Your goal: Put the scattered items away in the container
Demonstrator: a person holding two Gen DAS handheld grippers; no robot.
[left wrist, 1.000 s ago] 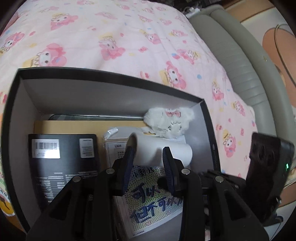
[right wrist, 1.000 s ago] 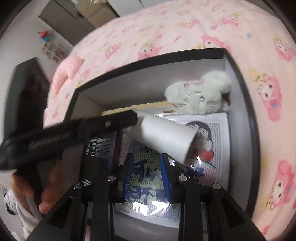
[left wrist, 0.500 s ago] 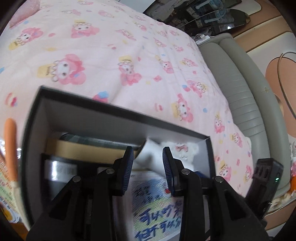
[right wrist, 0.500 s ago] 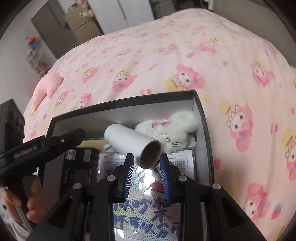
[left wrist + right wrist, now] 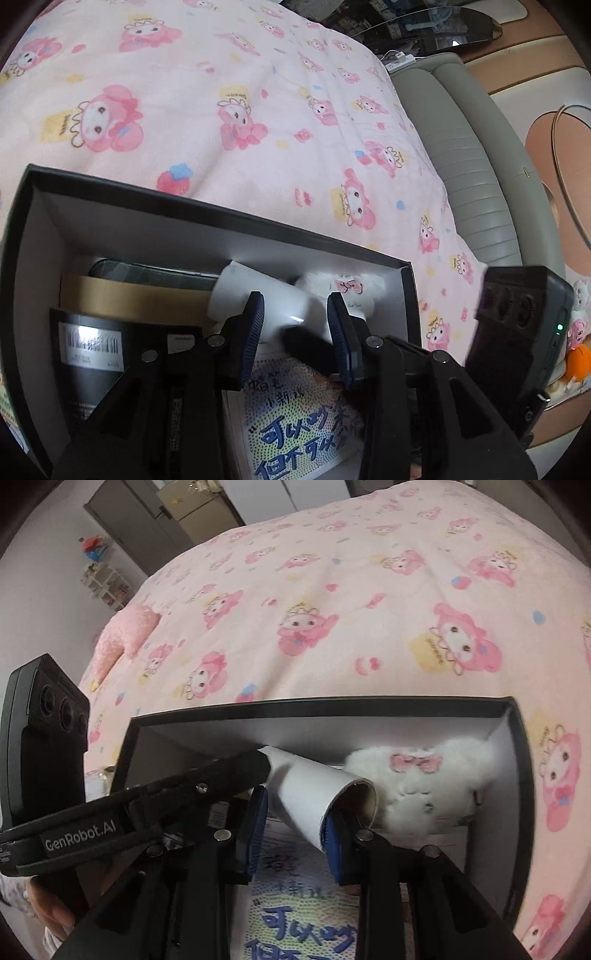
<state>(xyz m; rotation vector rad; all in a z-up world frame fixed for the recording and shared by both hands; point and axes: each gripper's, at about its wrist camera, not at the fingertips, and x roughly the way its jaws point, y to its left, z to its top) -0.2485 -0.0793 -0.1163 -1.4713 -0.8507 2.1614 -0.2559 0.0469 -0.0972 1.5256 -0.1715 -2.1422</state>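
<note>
1. The white tube (image 5: 314, 794) lies slantwise inside the black box (image 5: 332, 710), its open mouth just beside the white plush toy (image 5: 424, 775), over the printed booklet (image 5: 306, 923).
2. The jaws of the left gripper (image 5: 295, 306) are opening. The tube is seen between them, and one finger lies against the tube's far end; whether the pads press on it cannot be told.
3. The right gripper (image 5: 295, 801) is set narrow, with the tube's mouth framed between its pads. Whether it grips the rim cannot be told.
4. The step is judged to be the release of the tube into the box.
5. The left jaws should be opened fully before the gripper is lifted, so that the light tube is not dragged back out.
6. Being round, the tube is likely to roll; it is best left lodged against the plush toy.
7. The black carton (image 5: 96, 354) should not be knocked on withdrawal.
8. The pink bedspread (image 5: 369, 609) should then be checked for items not yet gathered.
</note>
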